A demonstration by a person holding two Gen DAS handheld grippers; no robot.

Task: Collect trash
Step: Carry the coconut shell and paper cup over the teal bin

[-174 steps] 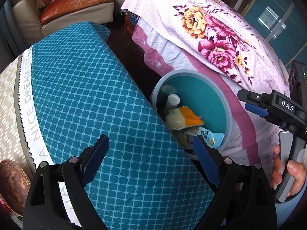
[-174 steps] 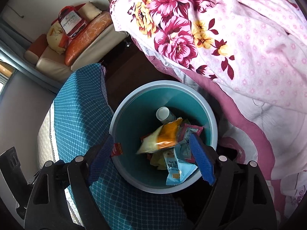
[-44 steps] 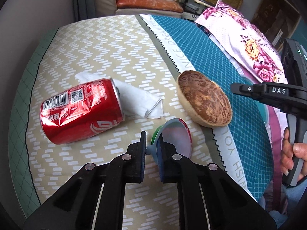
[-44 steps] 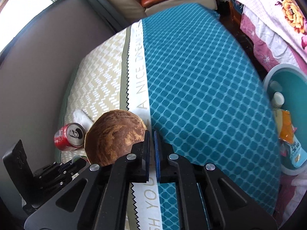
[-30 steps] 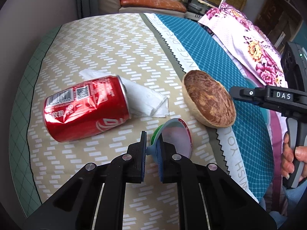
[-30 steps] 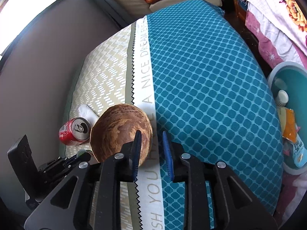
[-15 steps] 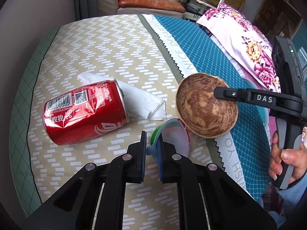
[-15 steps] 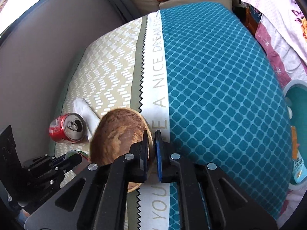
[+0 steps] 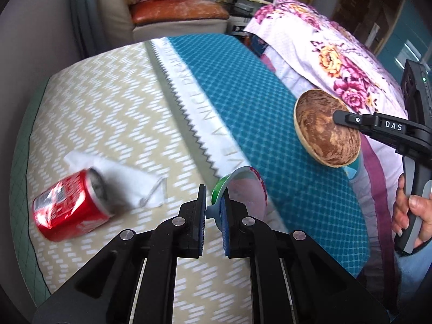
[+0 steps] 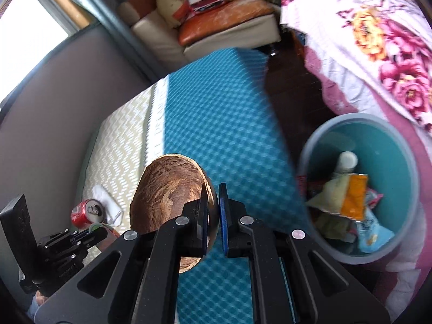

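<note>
Now both tongs, left point(image 9: 213, 210) pinching a cup point(image 9: 243, 191), right point(image 10: 213, 208) apparently a coconut shell point(image 10: 167, 194), have lifted.

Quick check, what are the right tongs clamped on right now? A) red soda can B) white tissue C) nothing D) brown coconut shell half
D: the right tongs pinch the rim of the brown coconut shell half, which is lifted off the table; the red soda can and white crumpled tissue lie on the beige patterned tablecloth.
</note>
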